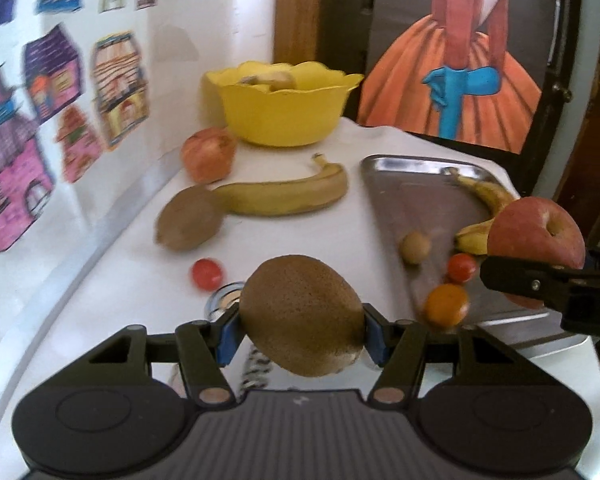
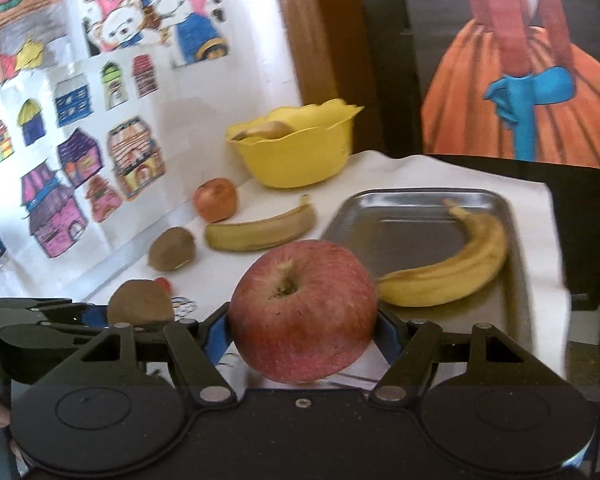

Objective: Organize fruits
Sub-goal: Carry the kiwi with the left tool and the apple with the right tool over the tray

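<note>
Nearest your left camera, the left claw was partly closed on a brown kiwi, both blue pads pressed to its sides. Its long axis ran tilted, upper left to lower right, and it hung clear of the white surface.

Your right claw was clamped on a red apple, jaws about half spread, stem hollow turned up and toward the camera. In the left view this apple sat above the near right part of the metal tray.

On the tray you had a banana, long axis running from near left to far right, stalk pointing away. A small kiwi, a red tomato and an orange tomato also lay there.

Left of the tray, on the surface, a second banana lay crosswise, stalk at right. Beside it were a second kiwi, another apple and a red tomato. Behind them stood a yellow bowl, something pale inside it.
</note>
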A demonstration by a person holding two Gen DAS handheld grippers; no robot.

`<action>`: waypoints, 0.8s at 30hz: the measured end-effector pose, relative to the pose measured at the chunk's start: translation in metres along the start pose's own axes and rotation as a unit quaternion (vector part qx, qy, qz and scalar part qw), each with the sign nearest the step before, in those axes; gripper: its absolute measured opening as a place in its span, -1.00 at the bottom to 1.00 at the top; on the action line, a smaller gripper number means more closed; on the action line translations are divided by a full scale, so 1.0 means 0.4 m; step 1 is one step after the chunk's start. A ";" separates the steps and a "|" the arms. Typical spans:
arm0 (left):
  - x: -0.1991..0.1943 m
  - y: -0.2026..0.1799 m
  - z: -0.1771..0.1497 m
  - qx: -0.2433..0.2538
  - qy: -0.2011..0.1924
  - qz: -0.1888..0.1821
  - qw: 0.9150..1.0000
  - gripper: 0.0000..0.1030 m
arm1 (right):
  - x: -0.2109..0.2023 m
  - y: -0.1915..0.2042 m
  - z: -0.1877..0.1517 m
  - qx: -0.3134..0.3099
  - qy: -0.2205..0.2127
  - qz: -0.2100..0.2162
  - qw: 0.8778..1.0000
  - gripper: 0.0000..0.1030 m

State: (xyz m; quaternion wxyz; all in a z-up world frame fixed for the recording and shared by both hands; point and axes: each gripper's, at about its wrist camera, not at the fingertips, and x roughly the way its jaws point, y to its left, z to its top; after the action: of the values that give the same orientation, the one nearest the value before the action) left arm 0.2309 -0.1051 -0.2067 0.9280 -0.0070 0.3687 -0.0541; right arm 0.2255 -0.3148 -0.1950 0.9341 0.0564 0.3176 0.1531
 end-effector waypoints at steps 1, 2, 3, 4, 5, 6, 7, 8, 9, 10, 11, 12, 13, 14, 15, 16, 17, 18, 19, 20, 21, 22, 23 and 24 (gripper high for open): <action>0.003 -0.011 0.005 0.001 -0.001 -0.002 1.000 0.25 | -0.006 -0.016 0.000 0.002 -0.001 -0.005 1.000 0.40; 0.007 -0.024 0.010 0.003 -0.002 -0.005 1.000 0.25 | -0.010 -0.029 0.001 0.003 -0.002 -0.008 1.000 0.40; 0.010 -0.037 0.014 0.006 -0.004 -0.007 1.000 0.25 | -0.012 -0.043 0.000 0.003 -0.002 -0.012 1.000 0.40; 0.014 -0.049 0.019 0.007 -0.006 -0.008 1.000 0.25 | -0.015 -0.056 -0.001 0.004 -0.003 -0.015 1.000 0.40; 0.019 -0.061 0.025 0.007 -0.007 -0.010 1.000 0.25 | -0.017 -0.071 -0.002 0.006 -0.004 -0.017 1.000 0.40; 0.025 -0.072 0.030 0.006 -0.007 -0.012 1.000 0.25 | -0.019 -0.083 -0.003 0.007 -0.004 -0.018 1.000 0.40; 0.031 -0.084 0.036 0.004 -0.008 -0.014 1.000 0.25 | -0.020 -0.097 -0.005 0.007 -0.005 -0.019 1.000 0.40; 0.037 -0.094 0.042 0.004 -0.009 -0.015 1.000 0.25 | -0.019 -0.106 -0.005 0.004 -0.005 -0.020 1.000 0.40; 0.043 -0.106 0.049 0.003 -0.010 -0.015 1.000 0.26 | -0.020 -0.117 -0.006 0.000 -0.005 -0.019 1.000 0.40; 0.051 -0.118 0.059 0.003 -0.010 -0.014 1.000 0.26 | -0.021 -0.126 -0.007 -0.003 -0.005 -0.018 1.000 0.40; 0.060 -0.130 0.069 0.003 -0.011 -0.013 1.000 0.25 | -0.021 -0.137 -0.008 -0.007 -0.005 -0.015 1.000 0.40; 0.069 -0.139 0.079 0.003 -0.012 -0.011 1.000 0.25 | -0.022 -0.145 -0.009 -0.008 -0.005 -0.012 1.000 0.40; 0.081 -0.151 0.091 0.001 -0.015 -0.009 1.000 0.25 | -0.022 -0.155 -0.010 -0.008 -0.007 -0.009 1.000 0.40; 0.093 -0.162 0.103 0.000 -0.016 -0.006 1.000 0.26 | -0.020 -0.164 -0.010 -0.010 -0.007 -0.005 1.000 0.40; 0.106 -0.172 0.116 -0.003 -0.017 -0.004 1.000 0.26 | -0.018 -0.173 -0.011 -0.014 -0.007 -0.002 1.000 0.40; 0.117 -0.180 0.127 -0.008 -0.019 -0.003 1.000 0.26 | -0.017 -0.181 -0.010 -0.018 -0.006 0.001 1.000 0.40; 0.129 -0.189 0.140 -0.012 -0.020 -0.005 1.000 0.26 | -0.015 -0.187 -0.008 -0.020 -0.005 0.005 1.000 0.40; 0.142 -0.199 0.152 -0.013 -0.023 -0.006 1.000 0.25 | -0.013 -0.195 -0.007 -0.021 -0.004 0.009 1.000 0.40; 0.154 -0.207 0.160 -0.011 -0.025 -0.005 1.000 0.25 | -0.011 -0.201 -0.005 -0.021 -0.004 0.013 1.000 0.40; 0.167 -0.217 0.170 -0.007 -0.028 -0.003 1.000 0.25 | -0.006 -0.209 -0.003 -0.020 -0.002 0.017 1.000 0.40; 0.180 -0.226 0.179 -0.005 -0.030 -0.002 1.000 0.25 | -0.001 -0.217 -0.001 -0.018 0.000 0.022 1.000 0.40; 0.189 -0.234 0.187 -0.004 -0.031 -0.002 0.999 0.25 | 0.002 -0.220 0.001 -0.017 0.002 0.024 1.000 0.40; 0.200 -0.241 0.195 -0.004 -0.033 -0.003 0.999 0.25 | 0.007 -0.225 0.003 -0.020 0.002 0.026 0.999 0.40; 0.210 -0.247 0.202 -0.003 -0.033 -0.003 0.999 0.25 | 0.011 -0.228 0.004 -0.022 0.002 0.028 0.999 0.40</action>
State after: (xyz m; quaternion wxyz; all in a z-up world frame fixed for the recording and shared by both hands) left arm 0.3373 -0.2143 -0.2001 0.9394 -0.0131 0.3381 -0.0557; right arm 0.2525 -0.3996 -0.2148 0.9298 0.0439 0.3144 0.1862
